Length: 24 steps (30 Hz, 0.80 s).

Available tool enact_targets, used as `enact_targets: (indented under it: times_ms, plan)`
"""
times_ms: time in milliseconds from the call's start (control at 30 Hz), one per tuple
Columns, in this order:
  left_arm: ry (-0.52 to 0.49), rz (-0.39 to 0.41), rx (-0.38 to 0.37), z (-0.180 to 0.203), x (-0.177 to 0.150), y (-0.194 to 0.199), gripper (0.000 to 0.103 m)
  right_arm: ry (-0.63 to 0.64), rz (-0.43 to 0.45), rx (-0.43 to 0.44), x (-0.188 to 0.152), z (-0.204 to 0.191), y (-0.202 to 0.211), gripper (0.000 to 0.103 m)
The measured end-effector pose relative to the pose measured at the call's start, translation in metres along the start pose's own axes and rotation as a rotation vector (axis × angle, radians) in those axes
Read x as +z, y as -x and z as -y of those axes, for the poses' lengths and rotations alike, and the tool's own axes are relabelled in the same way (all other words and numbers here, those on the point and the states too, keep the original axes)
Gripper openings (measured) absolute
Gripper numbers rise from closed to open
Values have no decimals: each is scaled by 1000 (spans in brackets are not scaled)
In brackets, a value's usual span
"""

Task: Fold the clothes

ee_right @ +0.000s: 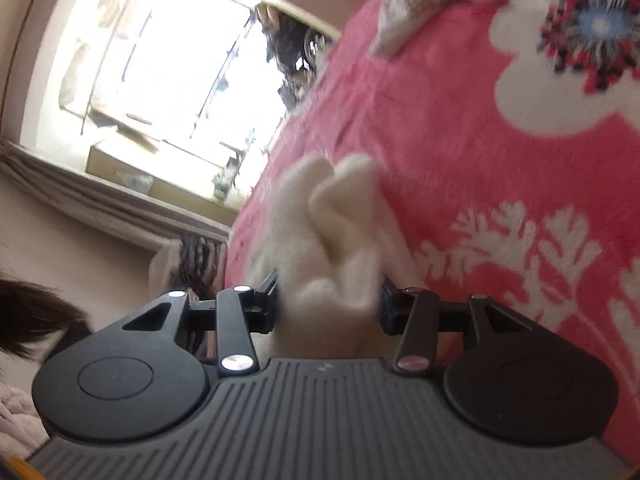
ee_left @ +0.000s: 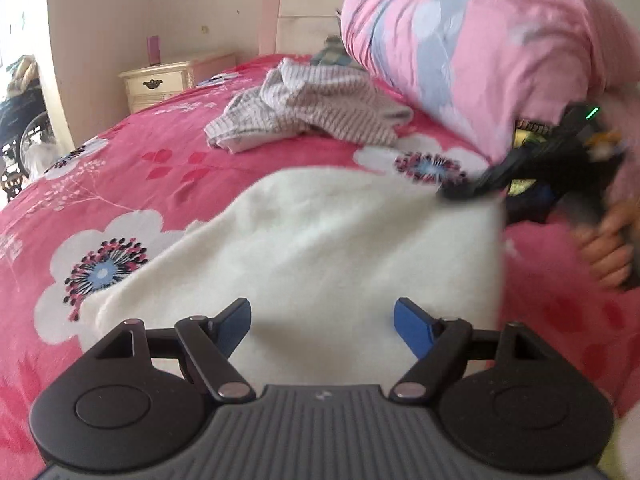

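A white fleecy garment (ee_left: pixel 320 248) lies spread on the pink flowered bedspread (ee_left: pixel 120 168). My left gripper (ee_left: pixel 322 320) is open just above its near part, blue pads apart, holding nothing. My right gripper (ee_left: pixel 460 192) shows at the garment's far right corner, blurred. In the right wrist view the right gripper (ee_right: pixel 328 300) has bunched white fabric (ee_right: pixel 332 232) between its fingers, with the camera rolled sideways over the bedspread (ee_right: pixel 480 140).
A crumpled striped garment (ee_left: pixel 308 108) lies further back on the bed. A rolled pink and blue quilt (ee_left: pixel 472 40) lies at the back right. A cream nightstand (ee_left: pixel 168 80) stands by the wall at left. A bright window (ee_right: pixel 160 72) shows in the right wrist view.
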<state>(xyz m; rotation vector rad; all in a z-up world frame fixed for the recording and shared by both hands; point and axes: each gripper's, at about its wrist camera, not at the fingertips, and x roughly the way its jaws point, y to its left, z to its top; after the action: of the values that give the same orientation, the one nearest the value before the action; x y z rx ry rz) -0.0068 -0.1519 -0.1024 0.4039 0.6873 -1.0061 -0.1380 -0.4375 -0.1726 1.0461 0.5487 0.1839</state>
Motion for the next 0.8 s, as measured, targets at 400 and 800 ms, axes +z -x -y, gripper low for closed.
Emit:
enact_targets:
  times_ms: [400,800]
  plan:
    - [147,-16,-7,-23,9,-38,88,405,-293,48,-65,-64,-3,47]
    - [204,-6,47,-20,14,-66,94,594,-419,97,-115,-83,-69,65]
